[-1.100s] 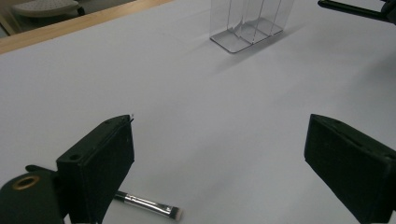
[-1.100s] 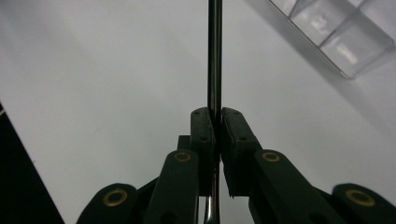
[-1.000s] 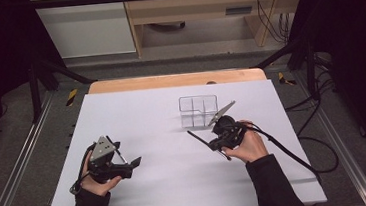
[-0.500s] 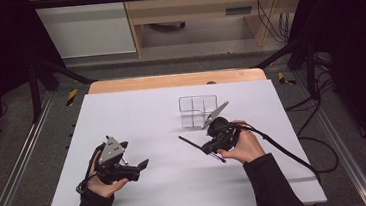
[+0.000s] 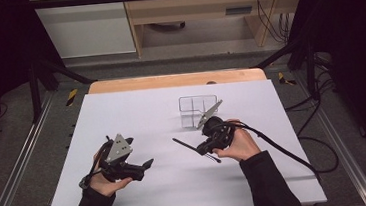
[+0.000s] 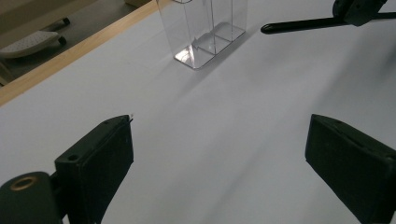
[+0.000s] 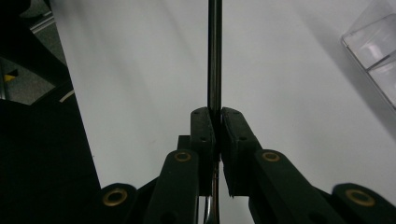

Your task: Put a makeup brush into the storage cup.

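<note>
The right gripper (image 5: pixel 206 147) was over the middle of the white table (image 5: pixel 136 112), held in the person's right hand (image 5: pixel 240 145). Its jaws were pressed together on a thin black rod (image 5: pixel 189 147), clamped around it near one end. In the right gripper view the rod (image 7: pixel 214 56) ran straight out from between the closed jaws, away from the camera. In the high view the rod reached out to the left of the right gripper, with a short end showing on the near side of it. From the left gripper view, the rod (image 6: pixel 299 24) appeared as a dark bar lying level above the tabletop, clear of the surface.

A clear plastic box (image 5: pixel 197 109) with dividers inside stood upright on the table just on the far side of the right gripper. In the left gripper view the box (image 6: pixel 205 32) stood to the left of the rod's tip and apart from it. A corner of the box (image 7: pixel 373 51) showed at the right edge of the right gripper view.

The left gripper (image 5: pixel 144 169) was at the near left of the table, held in the left hand (image 5: pixel 105 182), well apart from the box and the rod. Its jaws stood wide apart with nothing between them, only bare tabletop (image 6: pixel 210 154) showing in the gap. A black cable (image 5: pixel 285 151) trailed from the right gripper toward the right edge of the table.
</note>
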The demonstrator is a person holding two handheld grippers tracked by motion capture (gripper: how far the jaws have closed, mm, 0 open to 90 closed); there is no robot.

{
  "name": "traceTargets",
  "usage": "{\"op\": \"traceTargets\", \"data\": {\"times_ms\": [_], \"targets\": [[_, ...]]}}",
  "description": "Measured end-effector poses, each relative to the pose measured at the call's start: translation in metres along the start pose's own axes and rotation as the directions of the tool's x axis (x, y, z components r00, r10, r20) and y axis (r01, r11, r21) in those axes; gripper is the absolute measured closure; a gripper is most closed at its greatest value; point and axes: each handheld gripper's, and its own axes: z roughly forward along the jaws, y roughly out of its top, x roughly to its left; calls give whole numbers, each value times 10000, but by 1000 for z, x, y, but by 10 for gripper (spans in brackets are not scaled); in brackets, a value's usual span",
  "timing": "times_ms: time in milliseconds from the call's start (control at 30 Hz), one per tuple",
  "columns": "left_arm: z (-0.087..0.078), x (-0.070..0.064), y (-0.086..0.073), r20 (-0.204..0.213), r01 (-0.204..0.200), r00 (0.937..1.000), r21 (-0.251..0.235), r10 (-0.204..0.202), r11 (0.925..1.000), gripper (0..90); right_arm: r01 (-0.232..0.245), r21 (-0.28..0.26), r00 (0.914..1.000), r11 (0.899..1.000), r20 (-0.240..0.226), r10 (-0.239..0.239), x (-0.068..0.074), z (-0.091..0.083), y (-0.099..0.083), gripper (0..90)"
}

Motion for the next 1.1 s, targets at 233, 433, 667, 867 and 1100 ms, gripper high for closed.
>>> {"op": "traceTargets", "data": {"times_ms": [233, 433, 667, 867, 1100], "targets": [[7, -4, 8, 79, -577, 9983, 259, 575, 9980, 69, -14, 133, 9998, 9999, -208, 17, -3, 5, 2, 842], [12, -8, 16, 146, -1050, 9944, 440, 1045, 9935, 69, 159, 220, 9994, 9996, -313, -153, 0, 6, 6, 842], [16, -18, 25, 233, -1746, 9846, 575, 1735, 9830, 69, 274, 214, 9984, 9994, -499, -263, 5, 7, 11, 843], [23, -27, 34, 367, -2162, 9761, 592, 2143, 9746, 70, 335, 224, 9976, 9992, -607, -321, 6, 8, 11, 843], [33, -38, 41, 563, -2747, 9609, 705, 2711, 9589, 79, 353, 277, 9969, 9990, -710, -333, 5, 10, 11, 843]]}}
